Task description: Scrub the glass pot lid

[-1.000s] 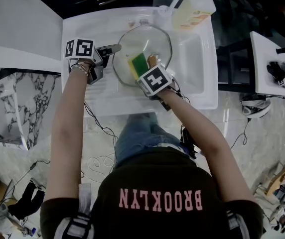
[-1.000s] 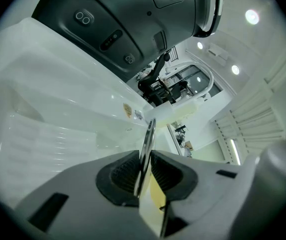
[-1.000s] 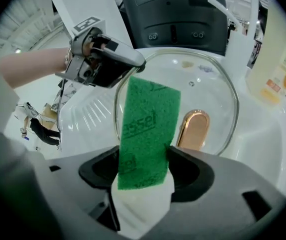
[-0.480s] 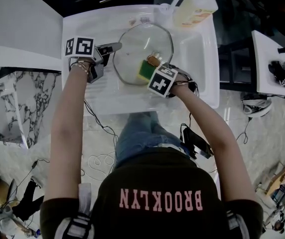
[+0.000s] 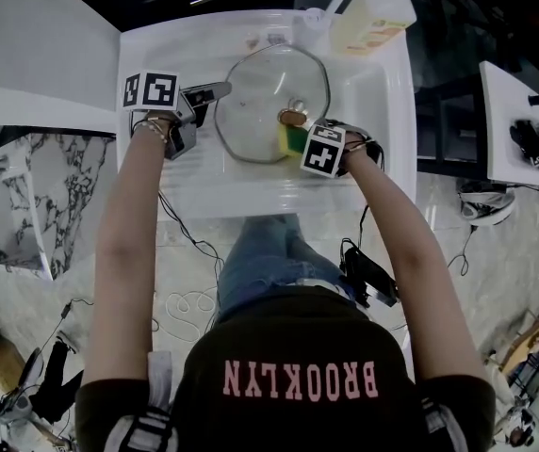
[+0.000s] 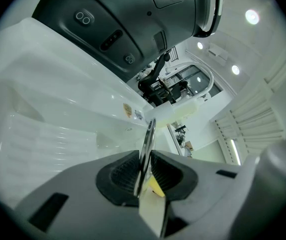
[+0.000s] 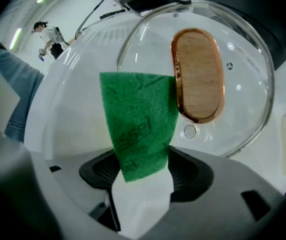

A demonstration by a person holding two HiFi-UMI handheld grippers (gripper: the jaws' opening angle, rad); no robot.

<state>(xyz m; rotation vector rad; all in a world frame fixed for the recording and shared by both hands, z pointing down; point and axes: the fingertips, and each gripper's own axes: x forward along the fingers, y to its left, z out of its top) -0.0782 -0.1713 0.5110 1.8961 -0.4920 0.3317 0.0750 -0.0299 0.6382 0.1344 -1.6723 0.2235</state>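
Glass pot lid (image 5: 251,111) at white sink (image 5: 371,102), left hand-held gripper (image 5: 211,92) clenched on its rim, right hand-held gripper (image 5: 298,142) grasping green sponge (image 7: 139,119), jaws just closing tighter, beside wooden knob (image 7: 198,74).

Glass pot lid (image 5: 251,111): clear, round, wooden knob (image 5: 292,117) facing up, over the sink (image 5: 368,92).
Sponge (image 7: 140,124): green face, on the glass beside knob.

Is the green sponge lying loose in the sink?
No, the right gripper clamps the sponge in front of the glass lid, its jaws having just closed a little further on it.
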